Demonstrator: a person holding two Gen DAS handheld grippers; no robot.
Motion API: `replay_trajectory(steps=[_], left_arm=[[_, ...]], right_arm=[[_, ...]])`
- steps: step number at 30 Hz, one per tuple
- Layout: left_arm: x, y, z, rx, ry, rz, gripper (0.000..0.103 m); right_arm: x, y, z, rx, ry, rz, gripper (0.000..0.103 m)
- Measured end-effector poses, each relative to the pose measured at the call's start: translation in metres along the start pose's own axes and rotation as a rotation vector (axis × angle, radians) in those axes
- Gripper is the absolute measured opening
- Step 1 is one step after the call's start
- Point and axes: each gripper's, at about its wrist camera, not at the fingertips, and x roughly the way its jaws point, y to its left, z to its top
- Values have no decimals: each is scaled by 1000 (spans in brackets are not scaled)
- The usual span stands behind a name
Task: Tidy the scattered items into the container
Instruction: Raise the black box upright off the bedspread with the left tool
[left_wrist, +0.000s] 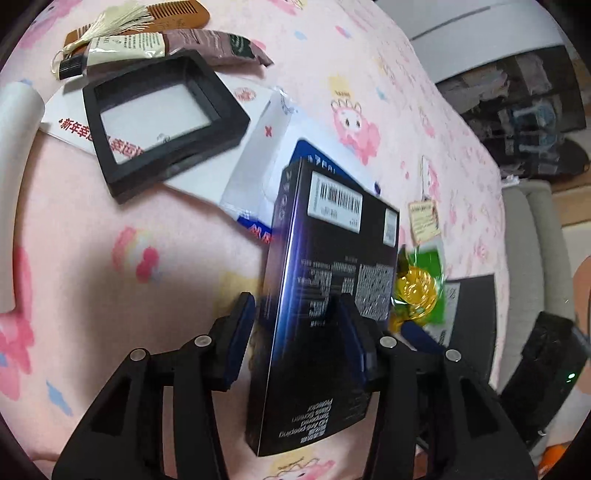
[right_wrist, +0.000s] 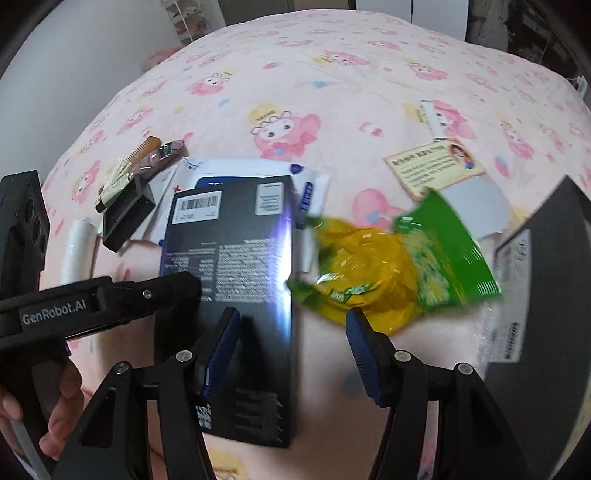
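Screen-protector box (left_wrist: 325, 295): light, stiff, glossy; grip long edges | left gripper (left_wrist: 299, 332): straddled it, released | right gripper (right_wrist: 291, 350): open, empty

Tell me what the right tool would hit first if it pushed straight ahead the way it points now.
Most likely the green and yellow snack packet, which lies just beyond the right tool and its open jaws. The black box sits left of that line. Depth is hard to judge here.
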Motion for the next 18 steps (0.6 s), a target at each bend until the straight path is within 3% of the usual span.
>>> replay_trajectory(steps=[6,11,18], left_arm=[[9,-2,15,-26,9,-40,47],[2,-14,14,25,-27,-67,47],[-24,-34,11,95,-127,-226,49]], right_arm=[[9,2,9,33,-2,122,56],[-6,7,10,20,-35,101,56],[-45,13,17,-25,-163,64,56]])
